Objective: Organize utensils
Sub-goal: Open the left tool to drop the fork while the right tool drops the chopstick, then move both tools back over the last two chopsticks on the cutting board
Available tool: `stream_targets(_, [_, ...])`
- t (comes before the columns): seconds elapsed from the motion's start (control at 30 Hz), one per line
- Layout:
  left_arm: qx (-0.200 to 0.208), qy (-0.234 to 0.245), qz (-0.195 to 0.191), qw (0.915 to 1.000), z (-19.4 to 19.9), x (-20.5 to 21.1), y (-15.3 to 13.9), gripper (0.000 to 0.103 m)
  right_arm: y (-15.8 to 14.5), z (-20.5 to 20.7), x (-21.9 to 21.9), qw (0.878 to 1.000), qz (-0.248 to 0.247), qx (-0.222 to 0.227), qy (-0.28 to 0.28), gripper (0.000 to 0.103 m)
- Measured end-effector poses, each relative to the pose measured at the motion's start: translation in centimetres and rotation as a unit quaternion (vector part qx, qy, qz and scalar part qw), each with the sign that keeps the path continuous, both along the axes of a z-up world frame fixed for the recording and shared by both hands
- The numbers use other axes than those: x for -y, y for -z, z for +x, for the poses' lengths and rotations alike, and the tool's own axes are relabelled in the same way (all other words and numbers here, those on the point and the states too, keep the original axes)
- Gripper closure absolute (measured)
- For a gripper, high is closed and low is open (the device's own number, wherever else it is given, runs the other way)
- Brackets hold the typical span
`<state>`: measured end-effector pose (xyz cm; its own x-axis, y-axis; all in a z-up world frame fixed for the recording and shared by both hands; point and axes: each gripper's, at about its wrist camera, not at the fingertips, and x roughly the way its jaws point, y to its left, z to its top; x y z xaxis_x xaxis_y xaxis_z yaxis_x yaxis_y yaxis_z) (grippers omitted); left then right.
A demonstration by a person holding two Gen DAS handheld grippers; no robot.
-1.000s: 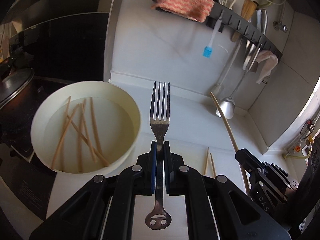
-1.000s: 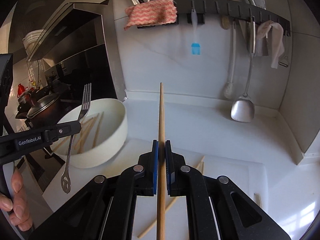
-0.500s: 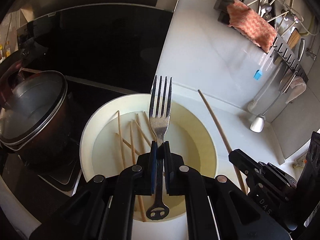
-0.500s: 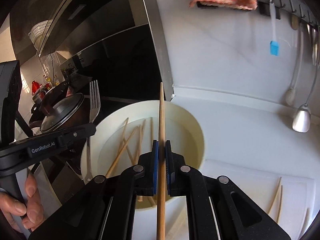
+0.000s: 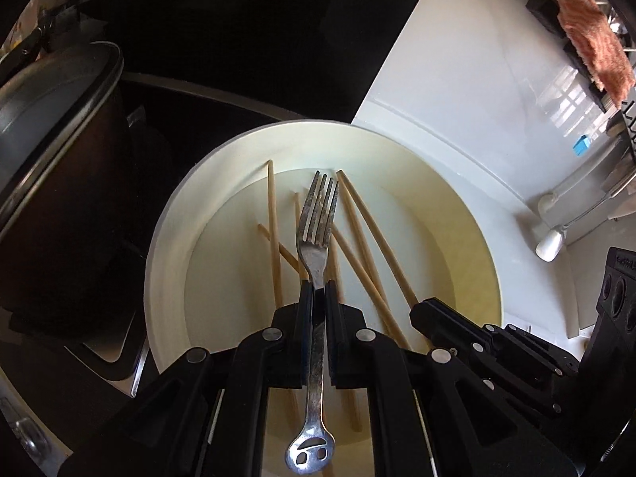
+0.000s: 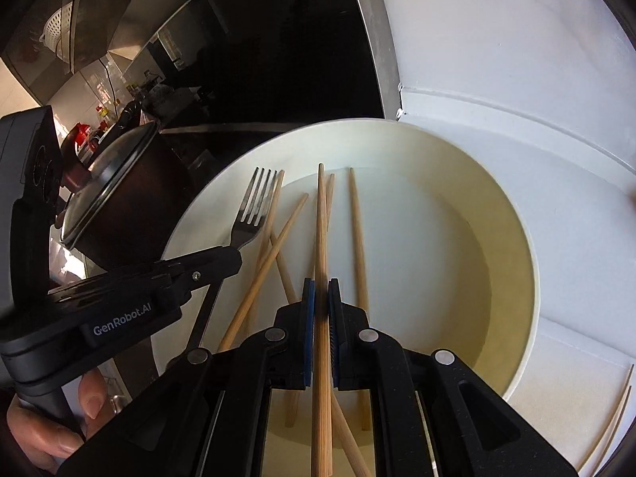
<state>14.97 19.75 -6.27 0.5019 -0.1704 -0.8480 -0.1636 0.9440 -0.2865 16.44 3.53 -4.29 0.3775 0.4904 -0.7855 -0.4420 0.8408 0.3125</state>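
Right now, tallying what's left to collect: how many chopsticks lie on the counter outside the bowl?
2. Both lie side by side on the white counter, right of the bowl, at the right wrist view's edge: one chopstick, the other chopstick. More may lie out of frame.

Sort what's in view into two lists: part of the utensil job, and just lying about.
Job: fork in left gripper; chopstick in right gripper; white basin holding loose chopsticks.

Lying about: lidded pot; pink cloth; hanging ladle.
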Motion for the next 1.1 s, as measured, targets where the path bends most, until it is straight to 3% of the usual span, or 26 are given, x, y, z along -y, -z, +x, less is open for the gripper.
stream_targets(0.1, [-0.024,-0.01,-0.003,0.9997,0.5,0.0,1.4,0.096,1.1,0.7,-0.6,0.999,-0.013,-0.026,-0.016,0.096])
stream_targets(0.13, [-0.031,-0.013,-0.003,0.9994,0.7,0.0,1.8,0.095,1.3,0.8,-0.6,0.999,-0.016,-0.028,-0.017,0.093])
stream_targets(0.17, [-0.033,-0.015,-0.005,0.9993,0.7,0.0,2.1,0.092,1.4,0.9,-0.5,0.999,-0.019,-0.031,-0.016,0.082])
stream_targets(0.2, [-0.035,-0.019,-0.003,0.9992,0.8,0.0,2.2,0.085,1.3,1.0,-0.3,0.999,-0.017,-0.032,-0.013,0.072])
stream_targets(0.3, [-0.033,-0.024,0.014,0.9991,0.8,0.1,1.7,0.071,0.7,1.0,0.9,1.0,-0.009,-0.019,0.003,0.067])
stream_targets(0.4, [-0.019,-0.039,0.026,0.9987,0.4,-0.5,0.6,0.036,-0.2,1.3,2.2,1.0,-0.009,-0.007,0.02,0.064])
stream_targets(0.43, [-0.014,-0.044,0.029,0.9985,0.3,-0.6,0.1,0.032,-0.5,1.3,2.6,1.0,-0.007,-0.005,0.026,0.062])
stream_targets(0.7, [0.002,-0.048,0.067,0.9966,-1.2,-0.8,-2.8,0.015,-2.2,-0.5,4.6,0.998,-0.007,0.02,0.057,0.051])
stream_targets(0.87, [0.012,-0.036,0.079,0.9961,-2.8,-0.6,-3.9,0.011,-3.5,-2.9,6.1,0.996,-0.017,0.041,0.075,0.048])
stream_targets(1.1, [0.015,-0.007,0.067,0.9976,-4.8,-0.1,-4.8,0.01,-4.1,-6.7,8.1,0.991,-0.023,0.047,0.123,0.047])
